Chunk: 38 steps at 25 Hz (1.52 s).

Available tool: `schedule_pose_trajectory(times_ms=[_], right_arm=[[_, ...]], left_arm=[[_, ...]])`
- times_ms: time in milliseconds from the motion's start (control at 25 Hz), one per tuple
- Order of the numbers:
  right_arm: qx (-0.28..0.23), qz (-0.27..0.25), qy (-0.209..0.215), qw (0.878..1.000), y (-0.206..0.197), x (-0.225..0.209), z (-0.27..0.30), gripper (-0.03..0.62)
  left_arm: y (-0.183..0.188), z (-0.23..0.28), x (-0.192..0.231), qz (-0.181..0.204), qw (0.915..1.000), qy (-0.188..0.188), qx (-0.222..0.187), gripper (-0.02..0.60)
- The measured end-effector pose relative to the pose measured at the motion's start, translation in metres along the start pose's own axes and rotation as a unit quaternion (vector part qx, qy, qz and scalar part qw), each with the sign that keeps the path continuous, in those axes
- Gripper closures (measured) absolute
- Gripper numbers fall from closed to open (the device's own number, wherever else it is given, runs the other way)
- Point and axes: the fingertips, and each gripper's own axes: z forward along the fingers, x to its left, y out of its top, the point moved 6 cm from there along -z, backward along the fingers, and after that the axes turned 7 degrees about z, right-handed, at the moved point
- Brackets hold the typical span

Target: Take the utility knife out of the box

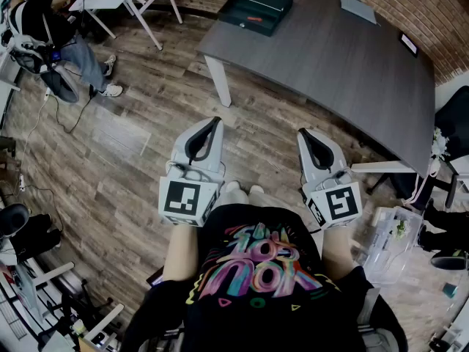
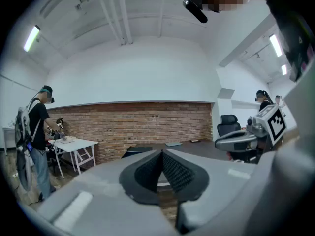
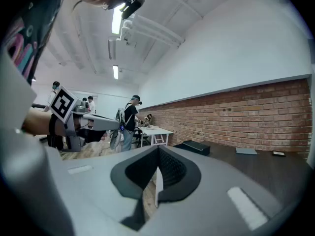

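hovering closed and empty, left claw and right claw sit far from the box.

No readable words or numbers. Shirt print: colourful lettering, illegible. Marker cubes: black-and-white codes only.

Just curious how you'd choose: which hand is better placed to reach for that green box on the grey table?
Left, marginally. The left tongs and right tongs are both shut and far off, but the green box lies nearly straight ahead of the left tongs.
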Motion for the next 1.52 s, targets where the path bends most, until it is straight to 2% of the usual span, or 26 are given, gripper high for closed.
schedule_pose_trajectory(times_ms=[440, 760, 1120, 1520], right_arm=[[-0.011, 0.0, 0.001, 1.0, -0.01, -0.006, -0.03, 0.595], [0.01, 0.0, 0.009, 1.0, -0.021, -0.011, -0.007, 0.594], [0.024, 0.008, -0.017, 1.0, -0.018, -0.033, 0.064, 0.594], [0.013, -0.004, -0.028, 1.0, 0.019, -0.055, 0.19, 0.594]], left_arm=[[0.007, -0.015, -0.015, 0.009, 0.9994, 0.032, -0.011, 0.581], [0.002, -0.017, 0.007, 0.002, 0.9986, 0.053, -0.003, 0.581], [-0.018, 0.038, 0.073, -0.016, 0.9991, 0.039, 0.006, 0.581], [-0.006, 0.124, 0.192, -0.001, 0.9994, 0.034, -0.006, 0.581]])
